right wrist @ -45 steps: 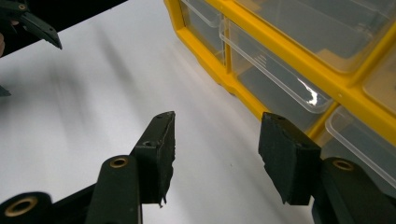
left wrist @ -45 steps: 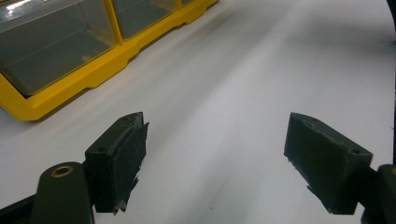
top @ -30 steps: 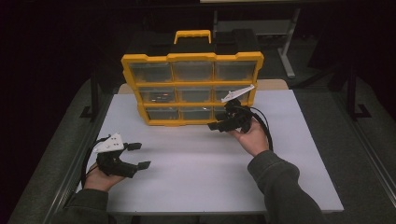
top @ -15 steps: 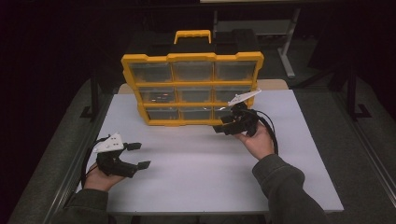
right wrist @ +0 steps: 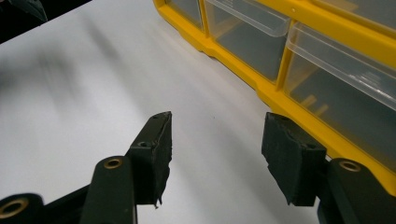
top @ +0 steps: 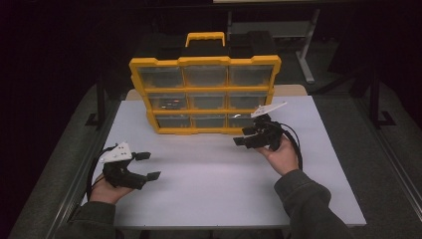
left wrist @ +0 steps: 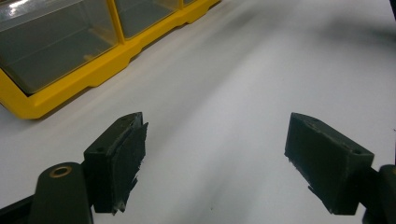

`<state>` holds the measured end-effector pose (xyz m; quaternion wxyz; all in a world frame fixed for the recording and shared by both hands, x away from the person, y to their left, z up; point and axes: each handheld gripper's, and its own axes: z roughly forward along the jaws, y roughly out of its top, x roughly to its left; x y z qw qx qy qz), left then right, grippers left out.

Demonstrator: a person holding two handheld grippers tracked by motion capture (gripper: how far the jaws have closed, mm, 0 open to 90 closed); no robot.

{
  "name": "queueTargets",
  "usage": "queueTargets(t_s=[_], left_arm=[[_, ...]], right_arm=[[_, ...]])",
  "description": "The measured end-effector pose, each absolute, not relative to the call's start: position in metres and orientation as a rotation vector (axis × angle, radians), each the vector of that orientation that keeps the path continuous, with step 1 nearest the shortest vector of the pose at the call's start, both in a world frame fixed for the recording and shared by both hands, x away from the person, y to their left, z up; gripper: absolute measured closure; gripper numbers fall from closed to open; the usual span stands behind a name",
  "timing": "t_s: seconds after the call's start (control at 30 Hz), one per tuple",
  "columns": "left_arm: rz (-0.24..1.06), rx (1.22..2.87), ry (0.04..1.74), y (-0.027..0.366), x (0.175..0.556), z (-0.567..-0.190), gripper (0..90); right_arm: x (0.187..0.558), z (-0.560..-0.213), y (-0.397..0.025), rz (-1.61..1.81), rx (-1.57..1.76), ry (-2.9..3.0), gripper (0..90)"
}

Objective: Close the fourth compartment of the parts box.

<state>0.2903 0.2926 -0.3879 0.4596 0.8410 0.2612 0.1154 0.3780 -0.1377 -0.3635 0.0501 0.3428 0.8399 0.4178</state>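
A yellow organiser case [top: 205,94] with clear drawers and a top handle stands upright at the back of the white table [top: 209,174]. My right gripper [top: 245,136] hovers open just in front of the case's lower right corner, empty. In the right gripper view its jaws [right wrist: 215,158] frame bare table, with the case's bottom drawers [right wrist: 289,51] at the upper right. My left gripper [top: 148,166] rests open near the table's front left, nothing between its jaws. In the left gripper view the case's bottom edge [left wrist: 88,70] lies at the upper left beyond the gripper [left wrist: 215,163].
The table's white top stretches wide between the two grippers. Dark floor and a metal stand [top: 308,59] lie behind the case. Table edges run close to my left hand [top: 102,191].
The right gripper has drawn back from the case's lower right drawers, moving toward the person and slightly right. The left gripper has stayed in place.
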Motion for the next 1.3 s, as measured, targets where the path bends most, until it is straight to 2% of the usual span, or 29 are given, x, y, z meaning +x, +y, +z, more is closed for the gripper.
queueTargets(t_s=[1.3], left_arm=[[0.266,2.057,0.671,0.290,0.289,-0.389,18.7]], right_arm=[[0.347,-0.375,-0.172,1.236,1.065,2.465,27.2]])
